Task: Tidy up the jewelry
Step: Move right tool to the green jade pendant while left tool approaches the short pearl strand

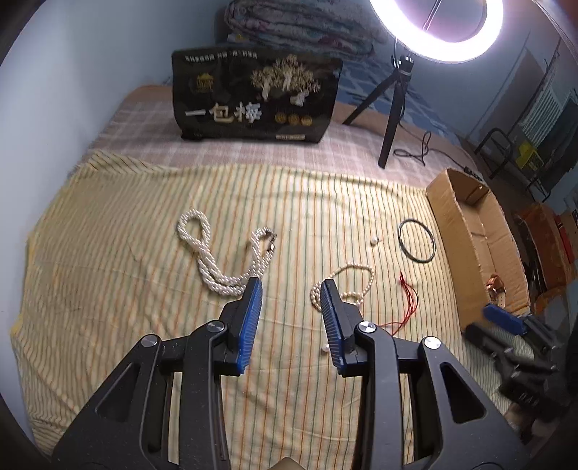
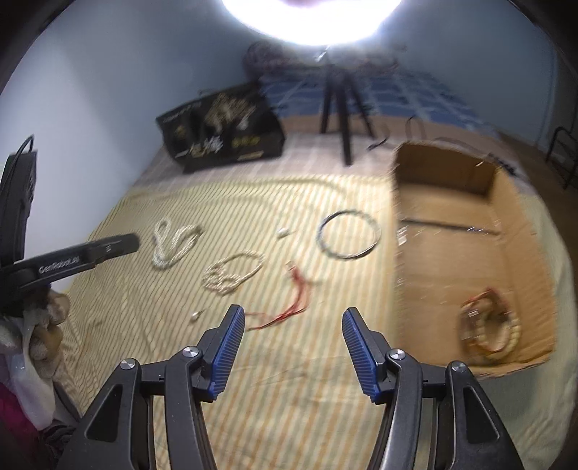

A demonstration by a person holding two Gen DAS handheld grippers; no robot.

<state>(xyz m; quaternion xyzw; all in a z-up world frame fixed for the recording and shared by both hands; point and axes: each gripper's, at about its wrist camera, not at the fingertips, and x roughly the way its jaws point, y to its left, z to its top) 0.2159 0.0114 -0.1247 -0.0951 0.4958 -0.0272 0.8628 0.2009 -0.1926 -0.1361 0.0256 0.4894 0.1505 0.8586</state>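
- I'm over a bed spread with a striped yellow cloth (image 1: 144, 289); a ring light (image 1: 437, 32) glares at the far end beside a black printed bag (image 1: 253, 97).
- My left hand-held gripper (image 1: 290, 289) stands open and empty above the cloth.
- My right hand-held gripper (image 2: 292, 318) is also open, holding nothing.
- A twisted pearl rope (image 1: 216, 260), a pearl necklace (image 1: 357, 282), a red cord (image 1: 408, 296) and a black hoop (image 1: 415, 240) lie apart on the cloth.
- A cardboard box (image 2: 451, 253) at the right holds a coiled bracelet (image 2: 491, 329).
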